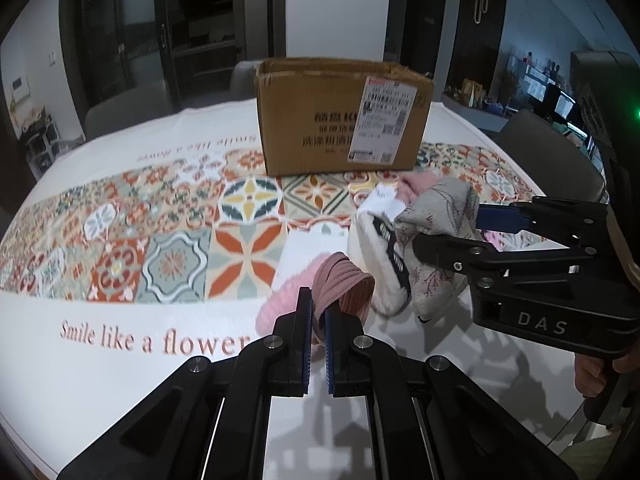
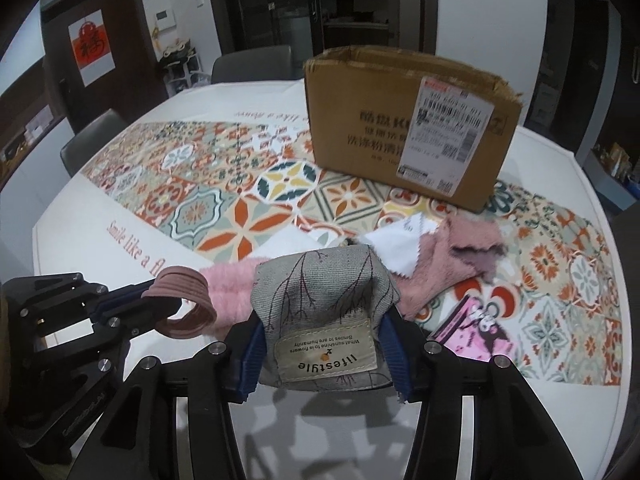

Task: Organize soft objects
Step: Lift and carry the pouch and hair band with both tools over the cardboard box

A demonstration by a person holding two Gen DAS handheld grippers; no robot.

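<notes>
My left gripper (image 1: 318,312) is shut on a dusty-pink ribbed band (image 1: 344,288), held just above the table; it also shows in the right wrist view (image 2: 184,300). My right gripper (image 2: 320,344) is shut on a grey fabric pouch (image 2: 320,292) with a "lifestyle" label; the pouch also shows in the left wrist view (image 1: 436,216). A fluffy pink item (image 2: 232,292) lies between them. A pink fuzzy cloth (image 2: 452,260) and a white cloth (image 2: 400,248) lie behind the pouch. An open cardboard box (image 2: 400,120) stands at the back.
The table carries a patterned tile-print cloth (image 2: 256,224) with "Smile like a flower" text. A pink printed packet (image 2: 472,328) lies right of my right gripper. Grey chairs (image 2: 252,64) stand around the far edge.
</notes>
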